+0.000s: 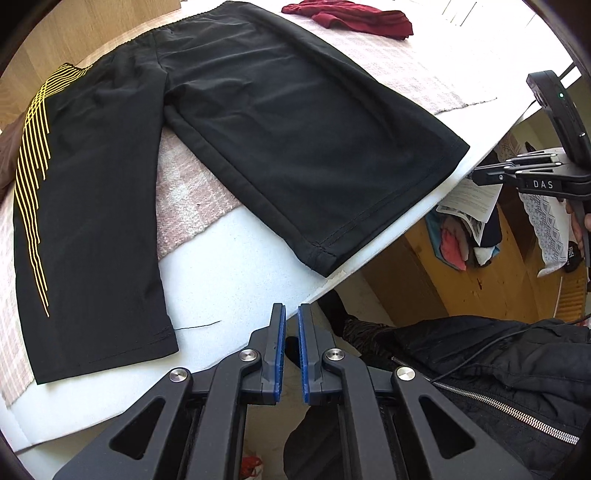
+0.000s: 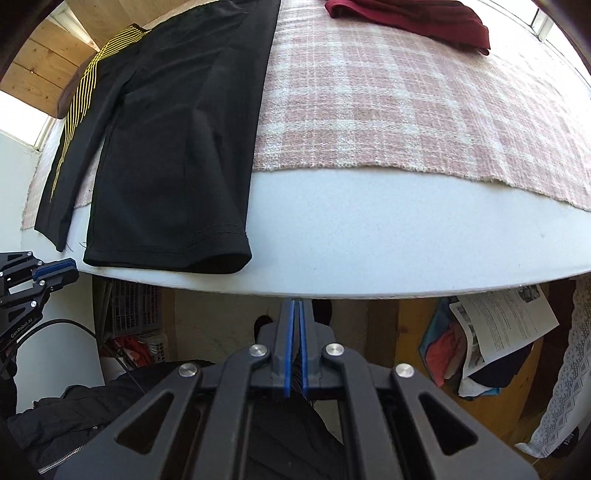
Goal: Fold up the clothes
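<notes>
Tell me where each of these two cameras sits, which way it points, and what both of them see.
Left wrist: on the left claw, shut and empty, looking down at the black shorts with yellow stripes on the white table; the right claw and a dark zipped jacket show.
Right wrist: on the right claw, shut, facing the pink checked blanket; the left claw shows.
Shared: shorts, table, dark red garment.

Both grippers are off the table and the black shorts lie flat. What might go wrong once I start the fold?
1. The near leg hem of the black shorts lies at the table edge; a tug toward you may drag it off.
2. The checked blanket lies under the shorts, so a deep pinch might catch it too.
3. Left gripper and right gripper are shut; open them first.
</notes>
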`<state>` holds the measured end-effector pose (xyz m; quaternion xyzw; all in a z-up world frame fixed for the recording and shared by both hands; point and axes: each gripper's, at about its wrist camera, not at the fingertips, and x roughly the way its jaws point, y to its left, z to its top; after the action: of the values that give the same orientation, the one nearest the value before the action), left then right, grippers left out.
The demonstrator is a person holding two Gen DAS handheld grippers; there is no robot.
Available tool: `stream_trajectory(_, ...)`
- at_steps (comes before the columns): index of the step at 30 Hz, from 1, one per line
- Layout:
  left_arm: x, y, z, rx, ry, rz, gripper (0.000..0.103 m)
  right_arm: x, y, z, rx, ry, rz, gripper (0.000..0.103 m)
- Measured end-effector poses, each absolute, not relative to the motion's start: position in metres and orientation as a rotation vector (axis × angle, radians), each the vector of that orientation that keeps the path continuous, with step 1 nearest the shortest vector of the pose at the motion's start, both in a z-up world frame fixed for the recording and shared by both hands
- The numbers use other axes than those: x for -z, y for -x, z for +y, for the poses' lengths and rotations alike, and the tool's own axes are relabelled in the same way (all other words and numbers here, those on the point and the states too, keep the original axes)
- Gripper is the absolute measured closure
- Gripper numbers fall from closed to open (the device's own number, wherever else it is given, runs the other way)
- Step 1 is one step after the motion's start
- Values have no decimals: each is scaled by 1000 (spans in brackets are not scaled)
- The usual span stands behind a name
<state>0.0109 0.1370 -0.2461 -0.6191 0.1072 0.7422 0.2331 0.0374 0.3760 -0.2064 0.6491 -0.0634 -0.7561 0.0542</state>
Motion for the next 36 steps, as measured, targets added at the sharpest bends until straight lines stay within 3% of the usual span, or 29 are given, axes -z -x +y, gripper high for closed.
stream_trajectory(3, 238, -2, 143, -2056, 1661, 251, 97, 192, -17, 370, 2346, -1902, -156, 95)
stream_trajectory(5, 235, 5, 154, -2063, 1625, 257, 97, 184, 0, 358, 2367, -1861, -76, 72)
stream_trajectory(7, 233, 11, 165, -2061, 1590, 246, 96, 180, 16, 342, 2369, -1818, 20, 57)
stream_trajectory(10, 230, 22, 183, -2053, 1541, 206, 97, 182, 38, 328, 2388, -1761, 109, 57)
stream_trajectory(13, 231, 33, 202, -2027, 1505, 173, 96, 186, 62, 338, 2341, -1749, -44, 61)
stream_trajectory(16, 240, 42, 216, -2016, 1504, 201, 96, 191, 81, 334, 2308, -1752, -72, 96)
stream_trajectory(17, 245, 45, 218, -2019, 1516, 211, 96, 191, 86, 330, 2297, -1739, -67, 98)
stream_trajectory(22, 256, 56, 208, -2045, 1564, 162, 98, 203, 111, 299, 2196, -1695, -54, 100)
stream_trajectory(28, 255, 58, 206, -2050, 1569, 158, 98, 216, 118, 323, 2263, -1796, 122, 102)
stream_trajectory(31, 255, 60, 203, -2051, 1575, 134, 98, 197, 119, 359, 2298, -1786, -52, 101)
stream_trajectory(36, 255, 64, 201, -2056, 1581, 135, 98, 195, 146, 322, 2195, -1678, -102, 101)
